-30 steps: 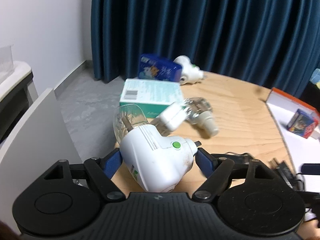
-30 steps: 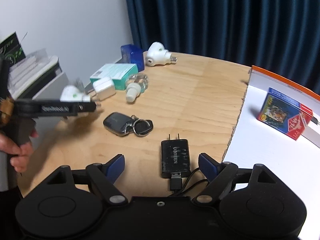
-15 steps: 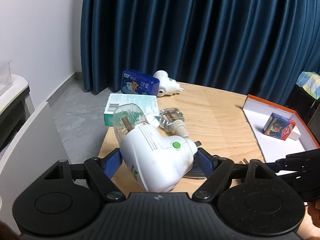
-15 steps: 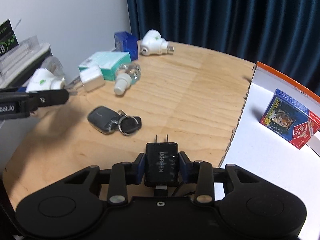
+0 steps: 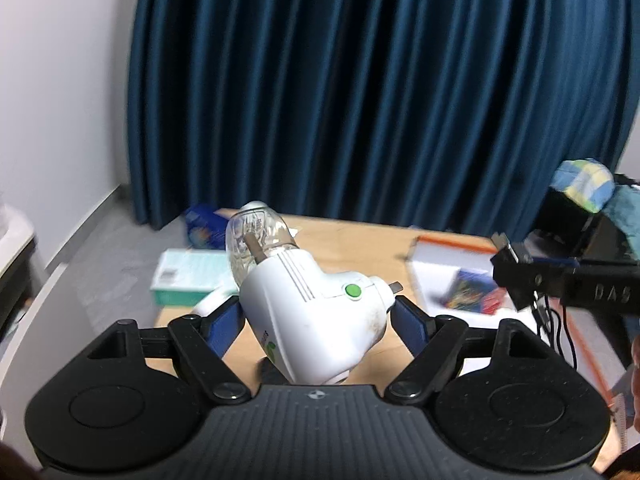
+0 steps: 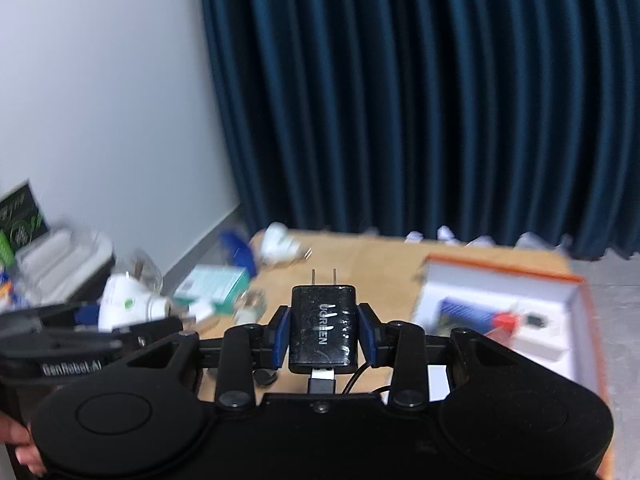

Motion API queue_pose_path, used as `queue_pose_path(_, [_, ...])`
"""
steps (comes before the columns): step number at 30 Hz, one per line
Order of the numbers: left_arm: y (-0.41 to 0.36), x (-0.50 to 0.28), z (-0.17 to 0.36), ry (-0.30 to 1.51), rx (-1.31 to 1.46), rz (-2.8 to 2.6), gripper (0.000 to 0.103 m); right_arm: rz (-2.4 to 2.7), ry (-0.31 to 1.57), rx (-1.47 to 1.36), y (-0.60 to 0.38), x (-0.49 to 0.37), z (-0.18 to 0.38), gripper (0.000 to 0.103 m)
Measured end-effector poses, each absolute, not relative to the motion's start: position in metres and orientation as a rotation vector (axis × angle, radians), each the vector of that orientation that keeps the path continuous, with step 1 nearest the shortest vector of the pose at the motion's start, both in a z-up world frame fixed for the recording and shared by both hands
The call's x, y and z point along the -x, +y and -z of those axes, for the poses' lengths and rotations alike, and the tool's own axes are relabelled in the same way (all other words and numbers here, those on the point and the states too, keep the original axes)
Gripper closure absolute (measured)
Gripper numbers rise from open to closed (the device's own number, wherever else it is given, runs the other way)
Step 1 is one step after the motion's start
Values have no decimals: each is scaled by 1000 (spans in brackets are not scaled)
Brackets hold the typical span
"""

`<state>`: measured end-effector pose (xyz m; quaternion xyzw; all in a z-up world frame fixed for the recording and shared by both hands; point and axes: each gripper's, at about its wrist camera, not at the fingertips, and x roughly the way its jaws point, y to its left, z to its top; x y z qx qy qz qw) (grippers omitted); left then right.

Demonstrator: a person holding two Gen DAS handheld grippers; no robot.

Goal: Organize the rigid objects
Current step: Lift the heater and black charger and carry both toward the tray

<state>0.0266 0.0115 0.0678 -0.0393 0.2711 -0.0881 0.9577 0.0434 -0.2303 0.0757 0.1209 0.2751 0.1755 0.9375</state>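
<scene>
Left gripper [image 5: 318, 316] clamping a white plug-in [image 5: 316, 320], hiding the table behind. Right gripper [image 6: 323, 330] pinching a black charger [image 6: 323, 328], cable cut off below. Blurring at frame right: box [image 6: 576, 292] contents.

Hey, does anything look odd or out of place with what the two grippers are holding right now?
Slightly. The black charger in the right gripper has its cable plugged in, trailing below. The white plug-in device sits tilted in the left gripper, its clear bottle pointing up-left, with brownish smudges on its shell.
</scene>
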Motion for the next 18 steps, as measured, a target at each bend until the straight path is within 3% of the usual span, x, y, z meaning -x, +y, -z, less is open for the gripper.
queue_pose_path(7, [-60,-30,-92,521,42,310,22,-179,511,-264,-302,-15,-98,59])
queue_pose_path(18, [-137,-43,-90,515,1,381,22,-26,542,-318,-368,10,-70,59])
